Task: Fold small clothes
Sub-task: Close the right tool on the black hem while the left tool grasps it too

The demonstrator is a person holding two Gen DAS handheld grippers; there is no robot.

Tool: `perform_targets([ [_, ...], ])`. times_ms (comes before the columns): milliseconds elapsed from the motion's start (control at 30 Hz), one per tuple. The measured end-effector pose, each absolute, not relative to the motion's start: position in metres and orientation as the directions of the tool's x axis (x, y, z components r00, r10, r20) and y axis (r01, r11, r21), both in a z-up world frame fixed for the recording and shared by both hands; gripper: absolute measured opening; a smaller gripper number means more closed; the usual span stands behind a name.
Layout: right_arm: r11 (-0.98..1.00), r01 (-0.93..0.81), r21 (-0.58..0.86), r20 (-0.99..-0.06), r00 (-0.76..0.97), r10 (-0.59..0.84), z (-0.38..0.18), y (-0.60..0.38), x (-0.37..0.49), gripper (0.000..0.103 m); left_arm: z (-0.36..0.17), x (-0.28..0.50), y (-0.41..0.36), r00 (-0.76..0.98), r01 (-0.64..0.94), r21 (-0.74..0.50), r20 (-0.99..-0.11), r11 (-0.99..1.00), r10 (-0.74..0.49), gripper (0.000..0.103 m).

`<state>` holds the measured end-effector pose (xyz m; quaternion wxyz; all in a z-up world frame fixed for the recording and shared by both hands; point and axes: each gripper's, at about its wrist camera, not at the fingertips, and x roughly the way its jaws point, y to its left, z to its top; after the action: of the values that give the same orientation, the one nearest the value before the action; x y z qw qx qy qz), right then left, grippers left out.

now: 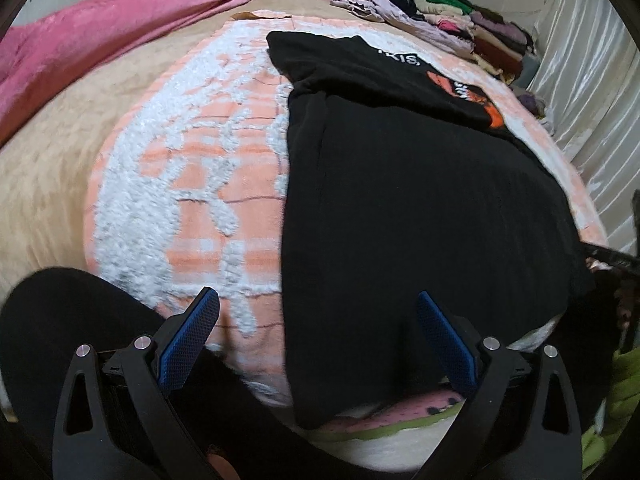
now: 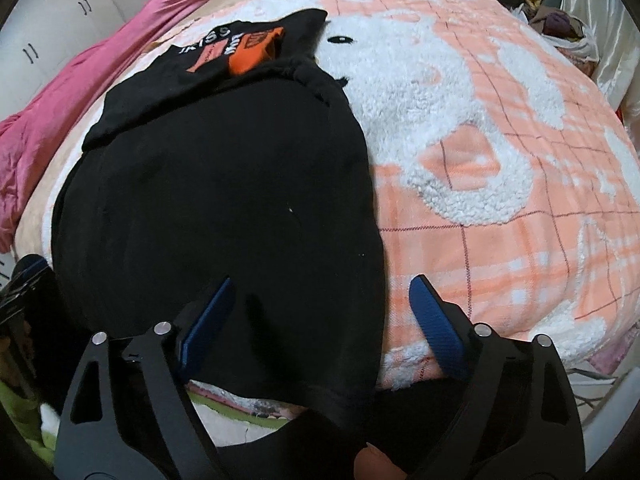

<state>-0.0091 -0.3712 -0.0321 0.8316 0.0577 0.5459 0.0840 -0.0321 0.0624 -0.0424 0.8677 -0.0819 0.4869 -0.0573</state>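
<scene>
A black garment [image 1: 400, 184] lies flat on a peach and white fleece blanket [image 1: 192, 168], its far end folded over and showing white letters and an orange print [image 1: 472, 96]. My left gripper [image 1: 316, 300] hovers open over the garment's near left edge, one blue pad [image 1: 192, 336] above the blanket and the other above the black cloth. In the right wrist view the same garment [image 2: 224, 184] fills the left half. My right gripper [image 2: 323, 284] stands open over its near right edge, which runs between the fingers. Neither gripper's pads press on the cloth.
A pink satin quilt [image 1: 100, 36] lies bunched along the far left of the bed. Stacked folded clothes [image 1: 472, 28] sit at the far right beside a pale shiny curtain [image 1: 580, 80]. White cupboard doors [image 2: 52, 28] stand beyond the bed. A person's dark-clad leg [image 1: 64, 320] is near the left gripper.
</scene>
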Motion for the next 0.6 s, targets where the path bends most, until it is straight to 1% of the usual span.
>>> perform_targets([
  [33,0.979,-0.074,0.188,-0.900,0.385,0.202,-0.033,-0.371,-0.009,0.078,-0.043,-0.032,0.061,0.519,0.020,-0.205,-0.835,0.979,-0.185,0.096],
  [67,0.979,-0.071,0.191,-0.904,0.377,0.203,-0.035,-0.371,-0.008,0.075,-0.045,-0.032,0.059,0.514,0.023,-0.203,-0.838,0.979,-0.186,0.093],
  [100,0.978,-0.072,0.196,-0.906,0.368,0.208,-0.037,-0.371,-0.007,0.070,-0.047,-0.031,0.058,0.507,0.025,-0.206,-0.841,0.978,-0.189,0.086],
  [133,0.978,-0.072,0.195,-0.907,0.365,0.208,-0.037,-0.371,-0.007,0.066,-0.050,-0.030,0.058,0.491,0.020,-0.217,-0.848,0.976,-0.199,0.083],
  [167,0.978,-0.076,0.193,-0.908,0.364,0.207,-0.038,-0.370,-0.008,0.056,-0.054,-0.028,0.057,0.478,0.013,-0.222,-0.855,0.975,-0.201,0.083],
  [200,0.977,-0.084,0.196,-0.906,0.365,0.213,-0.037,-0.369,-0.008,0.043,-0.056,-0.028,0.056,0.476,0.012,-0.213,-0.858,0.977,-0.193,0.083],
  [233,0.976,-0.091,0.196,-0.903,0.372,0.216,-0.036,-0.369,-0.010,0.037,-0.056,-0.027,0.054,0.477,0.014,-0.207,-0.858,0.978,-0.189,0.083],
  [300,0.969,-0.111,0.223,-0.888,0.387,0.249,-0.032,-0.368,-0.012,0.010,-0.057,-0.025,0.053,0.470,0.012,-0.223,-0.859,0.975,-0.202,0.084],
  [367,0.965,-0.124,0.231,-0.874,0.409,0.262,-0.026,-0.368,-0.015,0.005,-0.060,-0.023,0.051,0.461,0.008,-0.211,-0.867,0.977,-0.191,0.084],
  [467,0.953,-0.152,0.264,-0.839,0.452,0.304,-0.014,-0.370,-0.018,0.004,-0.062,-0.021,0.048,0.456,0.009,-0.197,-0.871,0.980,-0.179,0.084],
  [600,0.925,-0.172,0.339,-0.768,0.517,0.378,0.006,-0.378,-0.019,0.004,-0.064,-0.020,0.046,0.456,0.006,-0.194,-0.873,0.981,-0.175,0.085],
])
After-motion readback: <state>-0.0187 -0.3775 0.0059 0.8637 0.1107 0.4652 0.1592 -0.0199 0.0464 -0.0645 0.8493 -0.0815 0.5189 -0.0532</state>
